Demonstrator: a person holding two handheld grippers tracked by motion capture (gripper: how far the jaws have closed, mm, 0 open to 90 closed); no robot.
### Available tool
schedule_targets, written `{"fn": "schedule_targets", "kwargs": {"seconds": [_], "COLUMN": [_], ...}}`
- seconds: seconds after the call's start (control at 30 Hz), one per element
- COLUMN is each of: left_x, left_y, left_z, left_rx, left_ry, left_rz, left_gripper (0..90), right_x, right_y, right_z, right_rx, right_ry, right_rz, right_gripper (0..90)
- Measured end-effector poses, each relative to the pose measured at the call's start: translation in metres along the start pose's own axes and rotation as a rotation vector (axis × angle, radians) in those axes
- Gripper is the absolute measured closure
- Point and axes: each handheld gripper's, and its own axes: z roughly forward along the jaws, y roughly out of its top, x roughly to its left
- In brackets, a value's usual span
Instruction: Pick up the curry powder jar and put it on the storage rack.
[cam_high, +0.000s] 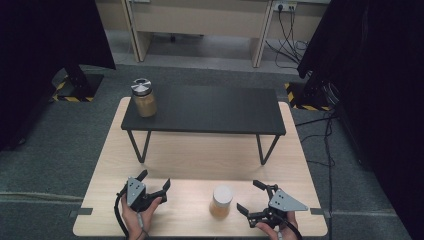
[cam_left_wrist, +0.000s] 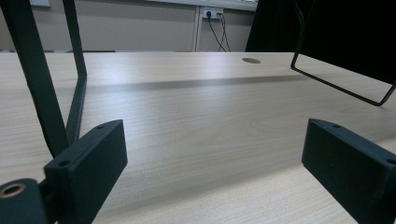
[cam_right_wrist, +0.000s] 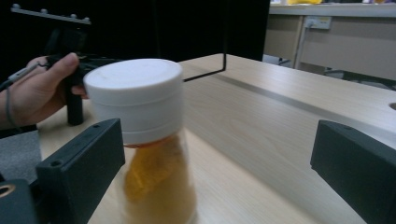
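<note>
On the wooden table (cam_high: 190, 165), seen from above, a white-lidded jar (cam_high: 221, 201) of amber stuff stands between the left gripper (cam_high: 156, 183) and right gripper (cam_high: 251, 197) — both spread wide, holding nothing. A second jar (cam_high: 143, 98), metal-lidded, sits on the black shelf (cam_high: 210, 110). In the right gripper view the white-lidded jar (cam_right_wrist: 147, 140) stands just beside one jaw.

Light wooden table (cam_high: 200, 160), pale grain running across, round cable hole (cam_left_wrist: 251, 60) near its far edge. Standing on it: a low black shelf (cam_high: 205, 109) on thin bent metal legs (cam_high: 138, 146), spanning most of the width. On the near strip, a white-lidded jar (cam_high: 221, 201) of amber-yellow contents, upright. On the shelf's left end, a metal-lidded jar (cam_high: 143, 97) of tan contents.
</note>
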Motion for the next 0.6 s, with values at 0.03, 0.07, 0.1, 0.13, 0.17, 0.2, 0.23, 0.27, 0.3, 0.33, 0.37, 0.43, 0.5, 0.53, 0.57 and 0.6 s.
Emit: {"fn": "schedule_targets", "kwargs": {"seconds": [0.03,0.07,0.1,0.13,0.17,0.2,0.23,0.27,0.3,0.33,0.37,0.43,0.5,0.53,0.57,0.6], "left_x": [0.0,0.0,0.0,0.0,0.0,0.0,0.0,0.0,0.0,0.0,0.0,0.0,-0.001,-0.001,-0.001,-0.001], "left_y": [0.0,0.0,0.0,0.0,0.0,0.0,0.0,0.0,0.0,0.0,0.0,0.0,0.0,0.0,0.0,0.0], "left_z": [0.0,0.0,0.0,0.0,0.0,0.0,0.0,0.0,0.0,0.0,0.0,0.0,0.0,0.0,0.0,0.0], "left_rx": [0.0,0.0,0.0,0.0,0.0,0.001,0.001,0.001,0.001,0.002,0.002,0.002,0.001,0.001,0.001,0.001], "left_ry": [0.0,0.0,0.0,0.0,0.0,0.0,0.0,0.0,0.0,-0.001,0.0,0.0,0.0,0.001,0.001,0.001], "left_rz": [0.0,0.0,0.001,0.001,0.002,0.004,0.005,0.005,0.005,0.006,0.006,0.007,0.008,0.008,0.008,0.008], "left_gripper": [5.9,5.9,5.9,5.9,5.9,5.9,5.9,5.9,5.9,5.9,5.9,5.9,5.9,5.9,5.9,5.9], "right_x": [0.001,0.002,0.003,0.004,0.005,0.006,0.007,0.007,0.008,0.008,0.009,0.01,0.01,0.011,0.011,0.011], "right_y": [0.0,0.001,0.002,0.002,0.003,0.003,0.003,0.003,0.003,0.003,0.003,0.004,0.006,0.006,0.007,0.007], "right_z": [0.001,0.002,0.005,0.006,0.008,0.01,0.012,0.014,0.016,0.017,0.02,0.024,0.028,0.03,0.033,0.034], "right_rx": [-0.002,-0.005,-0.005,-0.007,-0.008,-0.009,-0.009,-0.009,-0.01,-0.01,-0.011,-0.012,-0.013,-0.012,-0.011,-0.011], "right_ry": [0.01,0.016,0.027,0.034,0.041,0.046,0.051,0.056,0.062,0.065,0.071,0.08,0.091,0.094,0.099,0.102], "right_rz": [0.001,0.0,-0.003,-0.007,-0.011,-0.014,-0.012,-0.015,-0.014,-0.014,-0.018,-0.021,-0.027,-0.029,-0.031,-0.034], "right_gripper": [3.2,3.2,3.3,3.4,3.5,3.6,3.6,3.9,4.1,4.2,4.3,4.4,4.6,4.9,5.5,5.8]}}
